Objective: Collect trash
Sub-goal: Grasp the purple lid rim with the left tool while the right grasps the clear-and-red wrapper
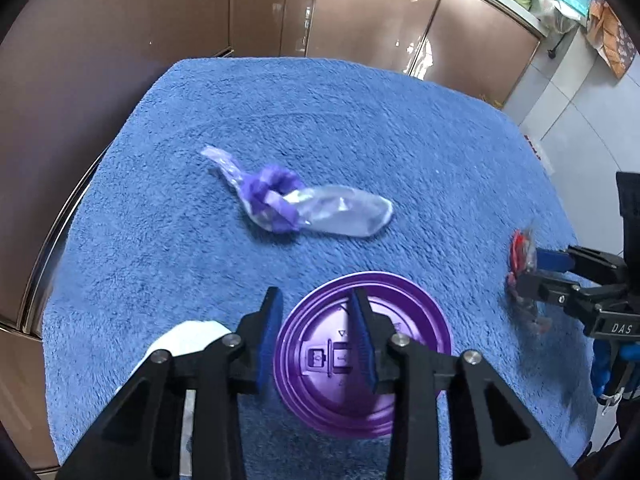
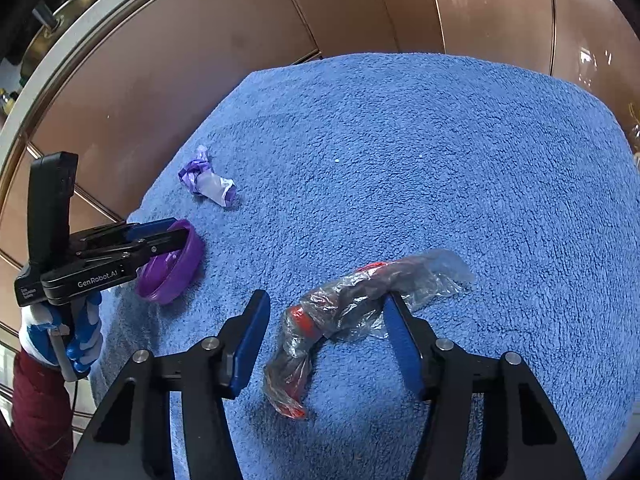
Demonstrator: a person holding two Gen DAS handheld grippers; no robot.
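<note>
our right tool [image 2: 324, 344] stands half wide astride the red-and-clear wrapper [image 2: 352, 312], not yet pinching it. the wrapper's long axis runs slantwise across the gap, one end near us, the other beyond the right pad, so a plain squeeze should catch its middle. taking the purple lid [image 1: 362, 354] as our mark, this wrapper lies to its right on the blue towel [image 1: 400, 140], and the purple-and-clear wrapper [image 1: 296, 204] lies beyond it. our left tool [image 1: 316, 340] sits narrow over the lid's near rim, one pad inside, one outside; grip uncertain.
</note>
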